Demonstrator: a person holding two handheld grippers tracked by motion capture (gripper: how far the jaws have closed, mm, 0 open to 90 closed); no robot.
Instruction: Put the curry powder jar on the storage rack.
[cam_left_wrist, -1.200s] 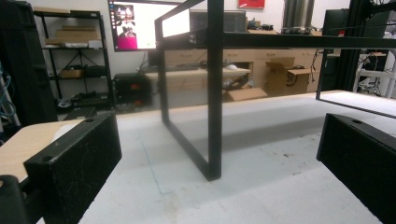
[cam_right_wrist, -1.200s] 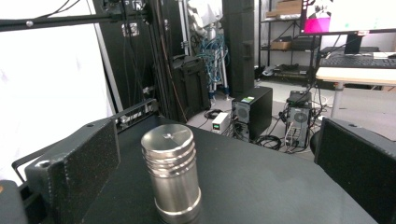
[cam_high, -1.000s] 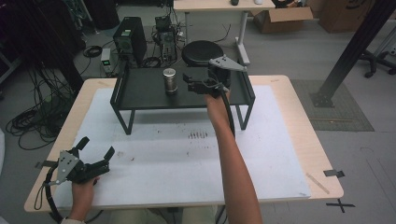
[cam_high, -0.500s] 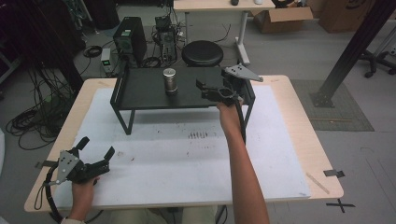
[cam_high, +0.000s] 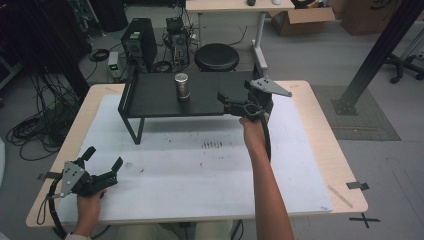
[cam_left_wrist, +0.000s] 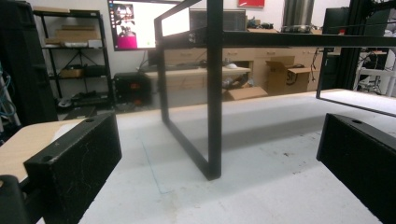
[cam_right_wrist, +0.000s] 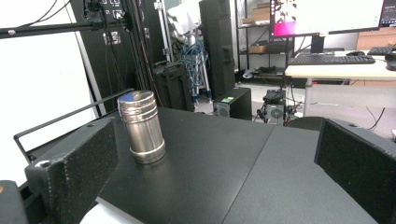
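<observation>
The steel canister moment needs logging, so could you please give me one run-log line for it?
right gripper: open, at shelf edge, apart from steel canister | canister: upright on black shelf | left gripper: open, low over table

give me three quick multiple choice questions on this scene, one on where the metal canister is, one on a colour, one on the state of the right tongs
1. Where does the metal canister stand?
A. on the black raised shelf
B. on the white mat
C. on the floor

2. What colour is the mat that covers the tabletop?
A. red
B. white
C. green

3. How are the right tongs?
A. shut on the canister
B. open and holding nothing
C. lying flat on the mat

Answers:
1. A, since the canister stands upright on the shelf's dark top in the high view and the right gripper view.
2. B, since the sheet under the shelf is white with a few dark smudges.
3. B, since in the right gripper view the jaws stand wide apart, with the canister farther off and untouched.
</observation>
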